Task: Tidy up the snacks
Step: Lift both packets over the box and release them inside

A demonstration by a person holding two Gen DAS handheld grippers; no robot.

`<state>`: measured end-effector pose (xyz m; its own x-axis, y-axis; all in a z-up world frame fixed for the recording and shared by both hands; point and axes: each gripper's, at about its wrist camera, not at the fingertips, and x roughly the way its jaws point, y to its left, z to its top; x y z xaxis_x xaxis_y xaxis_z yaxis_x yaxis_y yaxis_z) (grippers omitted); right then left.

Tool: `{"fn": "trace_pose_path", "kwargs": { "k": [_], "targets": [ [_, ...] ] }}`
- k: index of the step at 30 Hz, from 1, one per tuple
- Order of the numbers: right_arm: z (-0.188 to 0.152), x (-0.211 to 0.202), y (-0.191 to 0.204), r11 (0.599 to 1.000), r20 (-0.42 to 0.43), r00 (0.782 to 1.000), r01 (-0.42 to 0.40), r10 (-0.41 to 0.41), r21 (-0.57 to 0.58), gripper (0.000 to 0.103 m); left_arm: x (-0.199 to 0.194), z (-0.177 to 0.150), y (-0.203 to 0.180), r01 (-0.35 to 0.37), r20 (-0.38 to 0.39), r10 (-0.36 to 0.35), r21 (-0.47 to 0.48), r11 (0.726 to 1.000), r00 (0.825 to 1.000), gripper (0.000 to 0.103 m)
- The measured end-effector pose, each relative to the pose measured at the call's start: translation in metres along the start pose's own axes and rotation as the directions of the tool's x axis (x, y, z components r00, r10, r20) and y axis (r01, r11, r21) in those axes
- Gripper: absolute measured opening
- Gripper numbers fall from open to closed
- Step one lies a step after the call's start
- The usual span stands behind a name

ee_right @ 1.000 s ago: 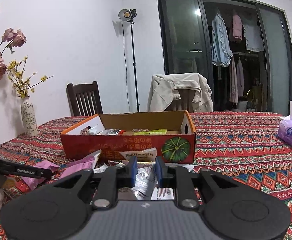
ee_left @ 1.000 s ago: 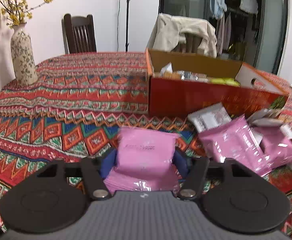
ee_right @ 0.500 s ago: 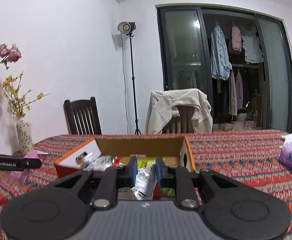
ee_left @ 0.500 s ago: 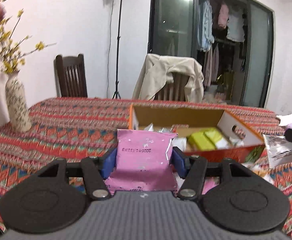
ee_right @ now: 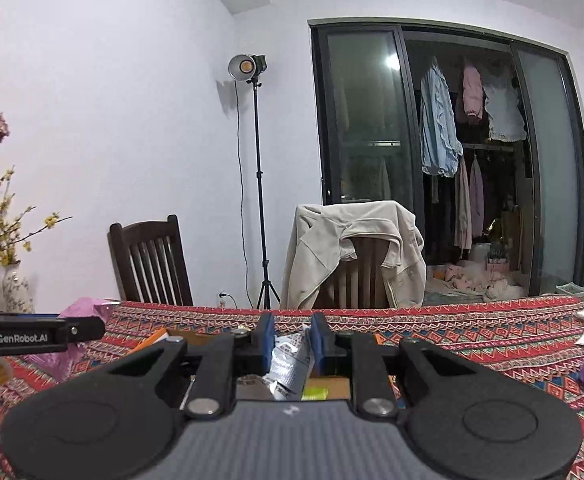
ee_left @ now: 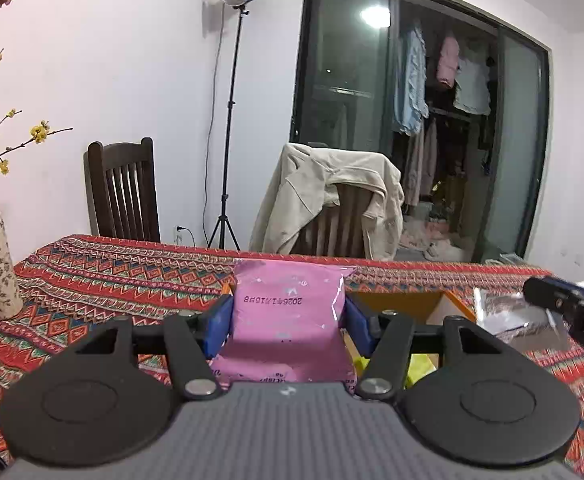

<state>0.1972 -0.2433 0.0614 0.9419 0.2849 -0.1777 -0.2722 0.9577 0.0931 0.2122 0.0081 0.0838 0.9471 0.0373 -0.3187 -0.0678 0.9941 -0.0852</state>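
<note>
Two packets are in hand above the cardboard box [ee_left: 432,304]: the left gripper [ee_left: 287,320] is closed across the flat sides of a pink packet [ee_left: 287,312], and the right gripper [ee_right: 290,344], its fingers nearly together, pinches a thin silver packet [ee_right: 289,360]. Both look light, soft and crinkly, their glossy film likely slippery. They are best held mid-body with a gentle squeeze, since the contents may crush.
</note>
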Motion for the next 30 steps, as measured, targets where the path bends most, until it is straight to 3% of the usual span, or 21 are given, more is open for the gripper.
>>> {"fn": "trace_pose_path", "kwargs": {
  "k": [11,18,19,20,21,22,23,24,30],
  "targets": [
    [-0.029,0.069,-0.017,0.999,-0.063,0.998,-0.004,0.007,0.038,0.019,0.05,-0.021,0.005,-0.044,-0.008,0.044,-0.006,0.999,0.999,0.06],
    [-0.046,0.079,-0.019,1.0,-0.096,0.995,0.012,-0.01,0.017,0.02,0.065,-0.036,0.006,-0.026,-0.045,0.026,0.009,1.0,0.999,0.061],
    [-0.048,0.081,-0.019,1.0,-0.11,0.994,0.011,-0.009,0.018,0.024,0.065,-0.038,0.006,-0.022,-0.047,0.022,0.005,1.0,0.999,0.064],
    [-0.049,0.081,-0.02,1.0,-0.12,0.993,0.016,-0.013,0.024,0.024,0.063,-0.039,0.006,-0.017,-0.04,0.017,0.0,1.0,0.999,0.075],
    [-0.051,0.081,-0.022,0.999,-0.128,0.992,0.015,-0.011,0.031,0.033,0.062,-0.04,0.008,-0.019,-0.029,0.019,-0.001,1.0,0.999,0.081],
    [-0.052,0.082,-0.023,0.999,-0.138,0.99,0.017,-0.011,0.04,0.058,0.06,-0.04,0.007,-0.026,-0.015,0.026,-0.002,1.0,1.0,0.095],
    [-0.054,0.082,-0.025,0.999,-0.14,0.99,0.022,-0.015,0.049,0.073,0.057,-0.041,0.008,-0.036,0.006,0.036,-0.006,0.999,0.999,0.103],
    [-0.054,0.081,-0.025,0.998,-0.138,0.99,0.023,-0.015,0.053,0.1,0.054,-0.042,0.007,-0.047,0.029,0.047,-0.009,0.999,0.998,0.103],
    [-0.056,0.074,-0.026,0.998,-0.136,0.991,0.024,-0.017,0.054,0.103,0.054,-0.043,0.005,-0.067,0.038,0.067,0.003,0.998,0.997,0.103]
  ]
}}
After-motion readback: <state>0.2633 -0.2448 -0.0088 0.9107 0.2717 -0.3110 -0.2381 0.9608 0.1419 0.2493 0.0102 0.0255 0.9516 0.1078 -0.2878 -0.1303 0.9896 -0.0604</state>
